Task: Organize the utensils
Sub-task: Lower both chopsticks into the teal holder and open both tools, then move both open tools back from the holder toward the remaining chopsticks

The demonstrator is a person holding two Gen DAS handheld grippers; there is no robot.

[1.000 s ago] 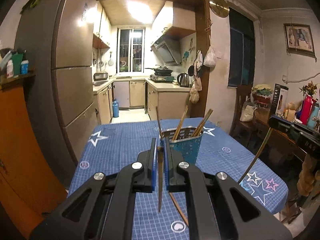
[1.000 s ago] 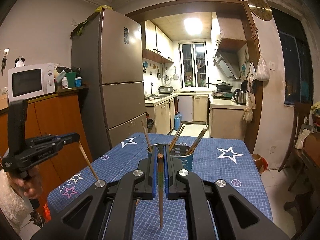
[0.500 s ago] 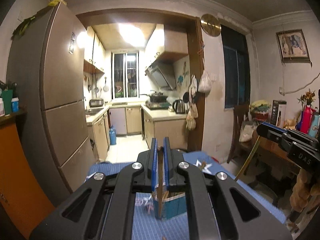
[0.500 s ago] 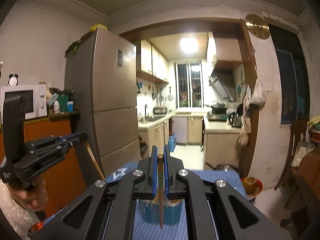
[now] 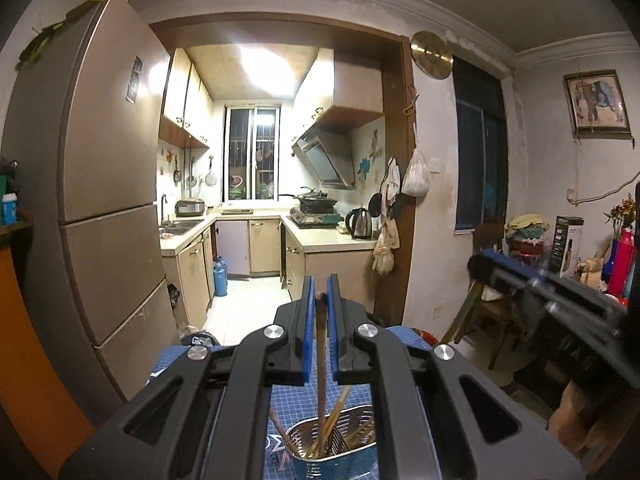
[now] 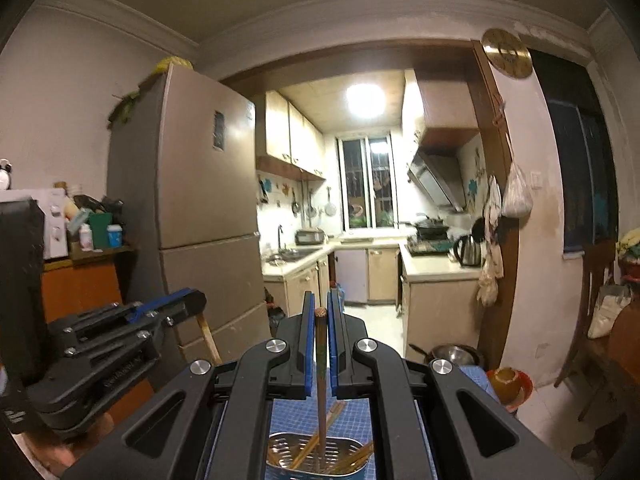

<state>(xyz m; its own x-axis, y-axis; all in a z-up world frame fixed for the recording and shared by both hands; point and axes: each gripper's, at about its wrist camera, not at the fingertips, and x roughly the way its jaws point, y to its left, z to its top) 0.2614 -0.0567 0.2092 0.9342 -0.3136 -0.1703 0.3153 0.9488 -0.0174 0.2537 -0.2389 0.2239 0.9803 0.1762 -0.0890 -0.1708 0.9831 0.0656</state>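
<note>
Chopsticks [image 5: 321, 344] [image 6: 321, 364] hang pinched in each closed claw [image 5: 320, 300] [image 6: 320, 312], tips over the holder [image 6: 320, 456].

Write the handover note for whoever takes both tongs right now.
Left tongs: shut on a chopstick hanging down over the metal holder.
Right tongs: shut on a second chopstick, its tip at or just inside the holder's mouth.
Holder stands on the blue checked tablecloth with several chopsticks already in it.
Done: those are stowed.
Left: lower and release both held chopsticks. Whether more lie on the table is out of view.
</note>
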